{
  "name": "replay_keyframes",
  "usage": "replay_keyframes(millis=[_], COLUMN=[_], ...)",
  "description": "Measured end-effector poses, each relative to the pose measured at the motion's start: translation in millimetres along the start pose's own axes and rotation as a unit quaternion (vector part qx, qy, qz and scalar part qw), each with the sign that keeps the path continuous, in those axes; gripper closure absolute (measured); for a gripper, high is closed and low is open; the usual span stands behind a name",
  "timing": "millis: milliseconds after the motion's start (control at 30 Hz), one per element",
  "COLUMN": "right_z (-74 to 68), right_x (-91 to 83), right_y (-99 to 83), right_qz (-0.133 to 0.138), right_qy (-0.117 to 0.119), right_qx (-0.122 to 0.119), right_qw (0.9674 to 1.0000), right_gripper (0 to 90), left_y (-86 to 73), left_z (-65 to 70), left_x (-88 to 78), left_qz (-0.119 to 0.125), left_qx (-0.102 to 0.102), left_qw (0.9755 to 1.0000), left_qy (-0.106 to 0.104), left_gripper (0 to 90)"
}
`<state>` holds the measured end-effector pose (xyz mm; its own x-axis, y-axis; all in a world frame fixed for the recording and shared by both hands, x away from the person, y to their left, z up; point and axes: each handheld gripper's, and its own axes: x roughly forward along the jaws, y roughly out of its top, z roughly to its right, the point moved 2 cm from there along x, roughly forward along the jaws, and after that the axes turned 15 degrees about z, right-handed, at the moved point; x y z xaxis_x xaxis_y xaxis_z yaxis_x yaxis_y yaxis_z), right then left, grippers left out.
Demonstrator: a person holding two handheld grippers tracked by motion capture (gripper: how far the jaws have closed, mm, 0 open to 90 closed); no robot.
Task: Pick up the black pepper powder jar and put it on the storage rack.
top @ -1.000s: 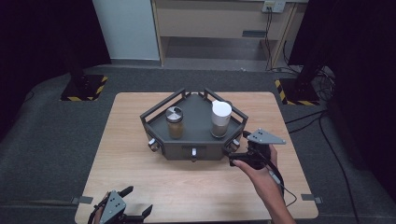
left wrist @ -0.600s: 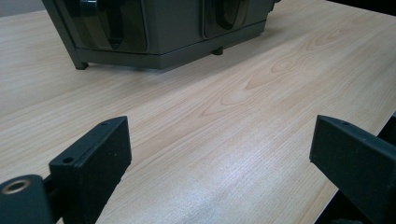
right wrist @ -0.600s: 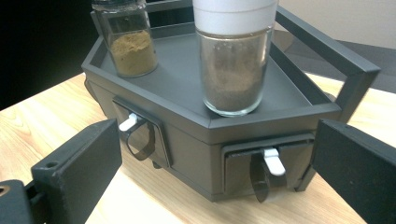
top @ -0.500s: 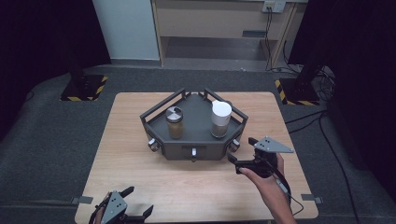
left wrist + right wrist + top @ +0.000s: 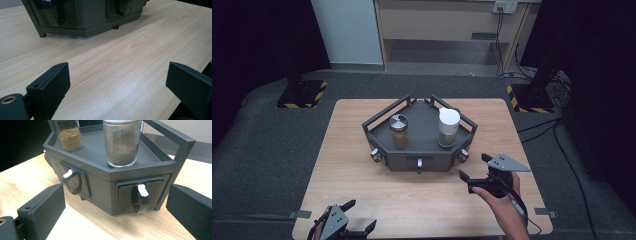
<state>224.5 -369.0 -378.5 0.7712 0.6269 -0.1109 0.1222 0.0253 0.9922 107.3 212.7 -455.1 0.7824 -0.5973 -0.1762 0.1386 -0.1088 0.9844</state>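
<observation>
One dark rack (image 5: 419, 145) sits mid-surface (image 5: 362, 185), carrying two jars: a brown-spice jar (image 5: 399, 131) at left, a white-capped jar (image 5: 448, 127) at right. Three drawer handles show on its front; the right one (image 5: 140, 197) faces the right gripper (image 5: 477, 167), fingers open, empty, just off the rack's right front corner. Left gripper (image 5: 357, 220), fingers open, sits at the near edge. Versus earlier: right gripper has pulled back from the rack; left unchanged.

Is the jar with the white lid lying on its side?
No, the jar with the white lid stands upright on the dark rack, beside the silver-lidded jar.
</observation>
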Motion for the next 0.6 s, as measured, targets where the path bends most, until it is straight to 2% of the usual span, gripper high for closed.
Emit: replay_keyframes(millis=[600], right_z=[2.9], right_x=[-21.2], right_y=[-13.9], right_qz=[-0.002], right_qy=[-0.012], right_qx=[0.009], right_qw=[0.9999], right_gripper=[2.7], left_y=[-0.1], left_z=[-0.3], left_x=[0.1], left_qz=[-0.001], left_qx=[0.0], left_qw=[1.0], left_qy=[0.001], left_gripper=[4.2])
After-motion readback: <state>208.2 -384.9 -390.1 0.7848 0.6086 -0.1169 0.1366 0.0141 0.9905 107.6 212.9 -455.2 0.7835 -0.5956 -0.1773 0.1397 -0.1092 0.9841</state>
